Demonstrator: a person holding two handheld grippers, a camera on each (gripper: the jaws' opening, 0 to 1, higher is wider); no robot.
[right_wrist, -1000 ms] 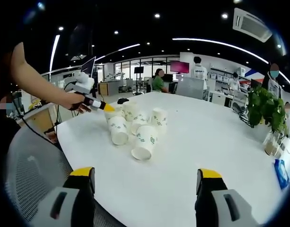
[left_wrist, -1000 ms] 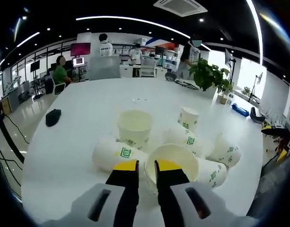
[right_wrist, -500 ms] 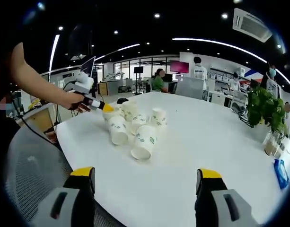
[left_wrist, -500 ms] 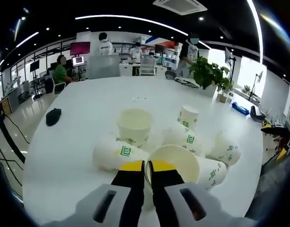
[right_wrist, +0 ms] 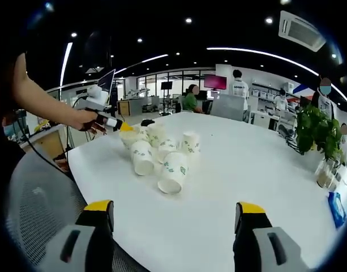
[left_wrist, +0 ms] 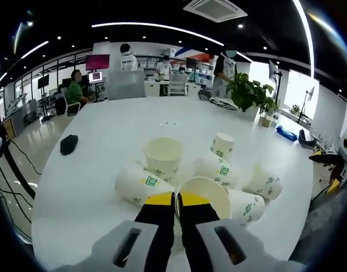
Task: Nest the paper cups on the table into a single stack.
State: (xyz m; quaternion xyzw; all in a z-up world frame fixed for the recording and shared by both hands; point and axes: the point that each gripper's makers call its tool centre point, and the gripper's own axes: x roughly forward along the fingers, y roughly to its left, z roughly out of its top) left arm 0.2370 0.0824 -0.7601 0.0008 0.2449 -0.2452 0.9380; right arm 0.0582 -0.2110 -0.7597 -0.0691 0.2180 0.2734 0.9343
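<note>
Paper cups clustered on white table, left gripper jaws pinching nearest cup's rim, right gripper jaws wide, empty.

Bright ceiling strips, sharp focus, fisheye-curved edges.

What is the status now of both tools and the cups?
Left tool shut on rim of nearest cup. Right tool open, holding nothing, away from the pile. Other cups loose on the table, none nested. Nothing in the way.
</note>
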